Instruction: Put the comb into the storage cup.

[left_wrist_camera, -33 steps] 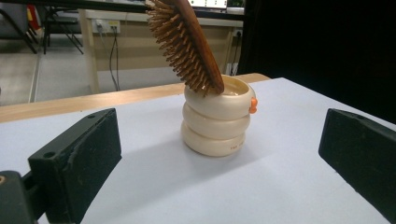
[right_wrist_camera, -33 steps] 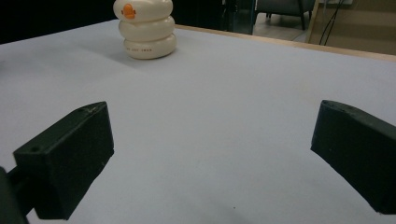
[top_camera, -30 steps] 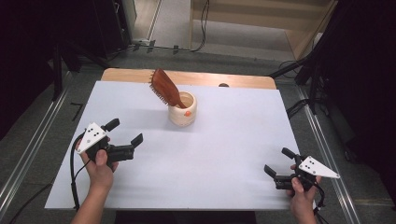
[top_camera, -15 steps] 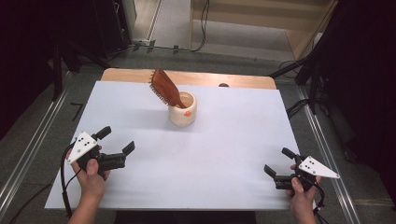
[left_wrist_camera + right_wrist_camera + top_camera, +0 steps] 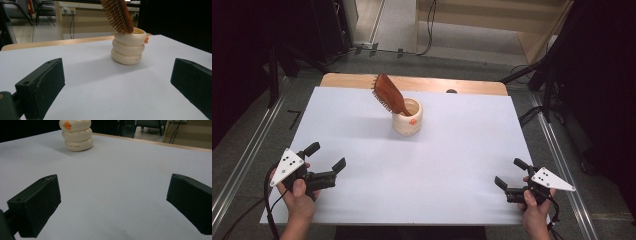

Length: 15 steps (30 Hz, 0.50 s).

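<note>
At 12 o'clock on the bench [image 5: 362, 125], hairbrush [image 5: 388, 93] stands in holder [image 5: 407, 118]. Your left tongs [image 5: 326, 156] and right tongs [image 5: 510, 172] are spread, empty; likely next: reach forward.

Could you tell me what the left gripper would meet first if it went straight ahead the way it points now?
Probably the cream ringed holder with the brush, though it sits right of centre, so the open left gripper might pass beside it.
</note>
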{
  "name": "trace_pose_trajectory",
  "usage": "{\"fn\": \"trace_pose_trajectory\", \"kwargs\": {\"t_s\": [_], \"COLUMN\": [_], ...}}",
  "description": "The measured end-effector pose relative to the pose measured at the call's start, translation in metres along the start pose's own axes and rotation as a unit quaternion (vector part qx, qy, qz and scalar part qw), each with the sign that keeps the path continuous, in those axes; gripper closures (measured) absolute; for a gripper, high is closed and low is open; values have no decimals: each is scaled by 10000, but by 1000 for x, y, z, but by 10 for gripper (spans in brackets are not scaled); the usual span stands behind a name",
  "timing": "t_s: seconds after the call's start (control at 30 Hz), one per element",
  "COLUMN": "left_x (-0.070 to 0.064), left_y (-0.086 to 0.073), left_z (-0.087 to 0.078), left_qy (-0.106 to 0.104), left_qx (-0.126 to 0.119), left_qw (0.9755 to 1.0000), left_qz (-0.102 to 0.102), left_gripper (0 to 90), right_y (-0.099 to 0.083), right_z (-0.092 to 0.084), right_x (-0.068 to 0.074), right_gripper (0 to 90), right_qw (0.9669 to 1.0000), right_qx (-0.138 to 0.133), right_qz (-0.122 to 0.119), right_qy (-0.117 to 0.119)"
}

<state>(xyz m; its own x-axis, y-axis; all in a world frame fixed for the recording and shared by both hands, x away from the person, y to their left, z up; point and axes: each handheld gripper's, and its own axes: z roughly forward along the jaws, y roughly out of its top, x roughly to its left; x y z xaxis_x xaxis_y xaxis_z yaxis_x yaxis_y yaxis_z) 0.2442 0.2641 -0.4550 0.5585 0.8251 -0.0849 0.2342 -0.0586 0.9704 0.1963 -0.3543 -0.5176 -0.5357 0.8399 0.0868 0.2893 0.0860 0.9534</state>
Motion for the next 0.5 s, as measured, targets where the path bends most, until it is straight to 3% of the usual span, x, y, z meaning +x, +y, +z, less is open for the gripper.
{"fn": "trace_pose_trajectory", "kwargs": {"t_s": [0.5], "left_x": [20], "left_y": [-14], "left_z": [-29], "left_qy": [263], "left_qx": [46], "left_qw": [9996], "left_qz": [-46], "left_gripper": [0], "right_y": [0], "right_z": [0], "right_x": [0], "right_gripper": [0], "right_qw": [10000], "right_qx": [7], "right_qz": [7], "right_qy": [-32]}}
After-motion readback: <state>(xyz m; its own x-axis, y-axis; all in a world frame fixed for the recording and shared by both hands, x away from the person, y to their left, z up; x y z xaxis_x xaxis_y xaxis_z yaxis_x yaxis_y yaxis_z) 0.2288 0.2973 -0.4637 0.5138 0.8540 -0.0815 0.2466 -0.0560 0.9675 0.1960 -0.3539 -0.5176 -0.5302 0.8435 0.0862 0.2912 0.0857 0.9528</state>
